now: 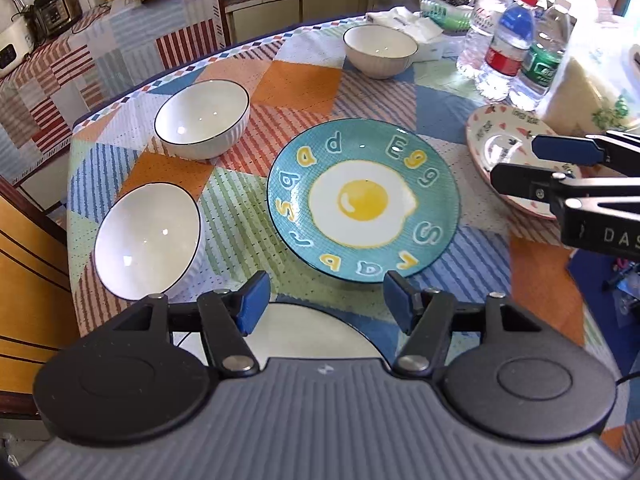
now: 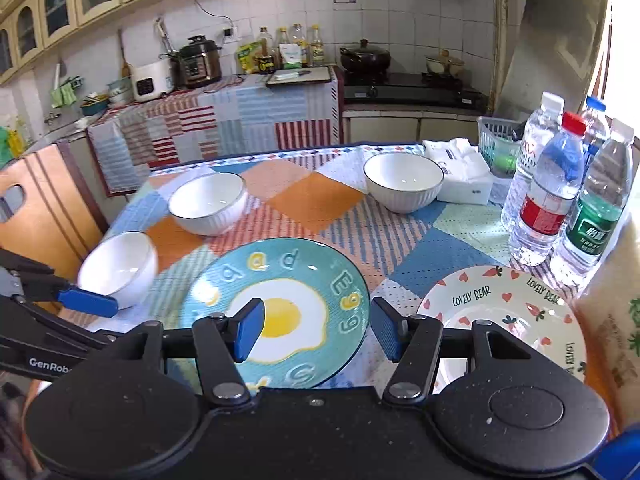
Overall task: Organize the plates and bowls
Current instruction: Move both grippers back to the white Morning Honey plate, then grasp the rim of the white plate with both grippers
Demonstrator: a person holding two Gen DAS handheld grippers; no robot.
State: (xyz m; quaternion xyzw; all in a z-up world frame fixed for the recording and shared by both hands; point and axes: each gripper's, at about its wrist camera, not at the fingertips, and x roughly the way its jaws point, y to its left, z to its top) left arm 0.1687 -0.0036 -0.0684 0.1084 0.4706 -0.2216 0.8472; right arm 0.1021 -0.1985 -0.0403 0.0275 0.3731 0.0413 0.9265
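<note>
A teal egg plate [image 1: 362,198] [image 2: 276,308] lies mid-table. Three white bowls stand around it: near-left [image 1: 146,240] [image 2: 118,268], mid-left [image 1: 202,118] [image 2: 208,202], far [image 1: 380,50] [image 2: 403,186]. A white "Lovely Bear" plate [image 1: 486,148] [image 2: 504,308] lies at right. Another white plate [image 1: 312,330] sits under my left gripper. My left gripper [image 1: 325,304] is open and empty above the near table edge. My right gripper [image 2: 318,330] is open and empty, hovering between the egg plate and the bear plate; it also shows in the left wrist view [image 1: 516,160].
Several water bottles [image 2: 560,200] [image 1: 508,40] stand at the far right beside a sack [image 2: 612,320]. A tissue pack [image 2: 460,172] and a green basket [image 2: 500,144] sit at the back. A wooden chair [image 2: 36,216] stands at left.
</note>
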